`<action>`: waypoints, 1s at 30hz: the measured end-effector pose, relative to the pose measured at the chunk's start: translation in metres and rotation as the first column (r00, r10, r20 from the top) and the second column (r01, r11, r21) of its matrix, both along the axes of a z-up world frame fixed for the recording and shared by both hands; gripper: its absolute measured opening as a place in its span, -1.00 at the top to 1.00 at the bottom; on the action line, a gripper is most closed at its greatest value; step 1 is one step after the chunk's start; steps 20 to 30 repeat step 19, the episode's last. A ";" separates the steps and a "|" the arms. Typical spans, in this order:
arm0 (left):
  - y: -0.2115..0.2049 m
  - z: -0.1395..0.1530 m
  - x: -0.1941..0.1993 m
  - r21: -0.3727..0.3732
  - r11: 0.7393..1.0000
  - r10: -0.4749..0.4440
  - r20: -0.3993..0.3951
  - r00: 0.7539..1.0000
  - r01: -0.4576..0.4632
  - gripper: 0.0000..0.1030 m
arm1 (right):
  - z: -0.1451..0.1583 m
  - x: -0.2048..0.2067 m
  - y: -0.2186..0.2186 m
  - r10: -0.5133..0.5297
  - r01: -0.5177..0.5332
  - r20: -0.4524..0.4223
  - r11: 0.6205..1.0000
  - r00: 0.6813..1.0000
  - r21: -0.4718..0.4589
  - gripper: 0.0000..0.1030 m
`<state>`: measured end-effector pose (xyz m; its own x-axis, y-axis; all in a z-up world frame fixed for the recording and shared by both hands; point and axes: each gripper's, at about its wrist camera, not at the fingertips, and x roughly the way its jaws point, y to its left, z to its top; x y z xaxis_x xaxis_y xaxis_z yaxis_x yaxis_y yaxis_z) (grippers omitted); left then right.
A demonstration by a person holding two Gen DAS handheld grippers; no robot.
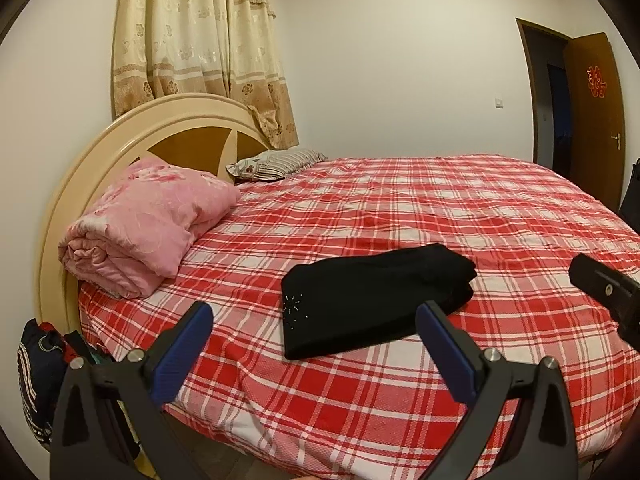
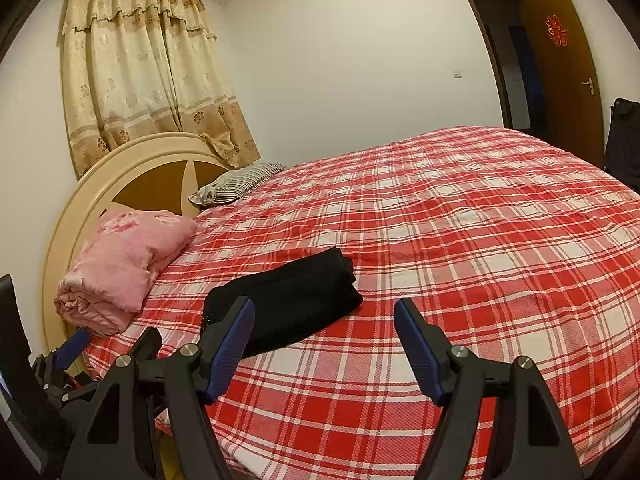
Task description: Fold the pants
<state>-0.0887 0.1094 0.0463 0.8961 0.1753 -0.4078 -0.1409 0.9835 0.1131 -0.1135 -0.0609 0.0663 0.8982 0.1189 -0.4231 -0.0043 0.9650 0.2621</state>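
The only sign is a red paper cutout (image 1: 596, 81) stuck on the brown door (image 2: 568, 80), far beyond the jaws and to their right. It looks like a Chinese character, but it is too small to read.

We see our right gripper (image 2: 324, 344) wide open and holding nothing, up above the bed (image 2: 460, 240). The black pants (image 2: 296, 300) lie folded on the red check sheet, just past our left finger. A pink blanket (image 2: 124, 264) sits rolled by the headboard (image 2: 80, 200)
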 end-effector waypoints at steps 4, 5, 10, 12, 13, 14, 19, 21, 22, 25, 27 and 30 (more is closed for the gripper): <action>0.001 0.000 0.001 -0.006 1.000 0.003 0.001 1.000 -0.003 -1.00 | 0.001 -0.001 0.001 -0.001 0.001 0.002 1.000 1.000 -0.001 -0.43; 0.001 0.000 0.001 -0.007 1.000 0.004 -0.003 1.000 -0.004 -1.00 | 0.001 -0.001 0.001 -0.001 0.001 0.001 1.000 1.000 -0.001 -0.43; 0.003 -0.001 0.003 -0.048 0.999 -0.021 -0.014 1.000 0.021 -1.00 | 0.000 -0.001 0.001 -0.002 0.002 -0.001 1.000 1.000 0.000 -0.43; 0.004 -0.002 0.003 -0.057 0.998 -0.028 -0.018 0.999 0.027 -1.00 | -0.001 0.000 0.001 -0.003 0.003 -0.004 1.000 1.000 0.001 -0.43; 0.003 -0.003 0.003 -0.055 0.998 -0.026 -0.018 0.999 0.025 -1.00 | -0.001 -0.001 0.001 -0.003 0.003 -0.005 1.000 1.000 0.001 -0.43; 0.003 -0.003 0.003 -0.051 0.998 -0.024 -0.019 1.000 0.023 -1.00 | -0.002 -0.001 0.001 -0.004 0.004 -0.005 1.000 1.000 0.002 -0.43; 0.003 -0.005 0.005 -0.047 0.999 -0.017 -0.028 0.999 0.016 -1.00 | -0.003 -0.001 0.000 -0.006 0.006 -0.009 1.000 1.000 0.004 -0.43; 0.003 -0.005 0.005 -0.047 0.999 -0.017 -0.028 0.999 0.016 -1.00 | -0.003 -0.001 0.000 -0.006 0.006 -0.009 1.000 1.000 0.004 -0.43; 0.003 -0.005 0.005 -0.047 0.999 -0.017 -0.028 0.999 0.016 -1.00 | -0.003 -0.001 0.000 -0.006 0.006 -0.009 1.000 1.000 0.004 -0.43; 0.003 -0.005 0.005 -0.047 0.999 -0.017 -0.028 0.999 0.016 -1.00 | -0.003 -0.001 0.000 -0.006 0.006 -0.009 1.000 1.000 0.004 -0.43; 0.003 -0.005 0.005 -0.047 0.999 -0.017 -0.028 0.999 0.016 -1.00 | -0.003 -0.001 0.000 -0.006 0.006 -0.009 1.000 1.000 0.004 -0.43; 0.003 -0.005 0.005 -0.047 0.999 -0.017 -0.028 0.999 0.016 -1.00 | -0.003 -0.001 0.000 -0.006 0.006 -0.009 1.000 1.000 0.004 -0.43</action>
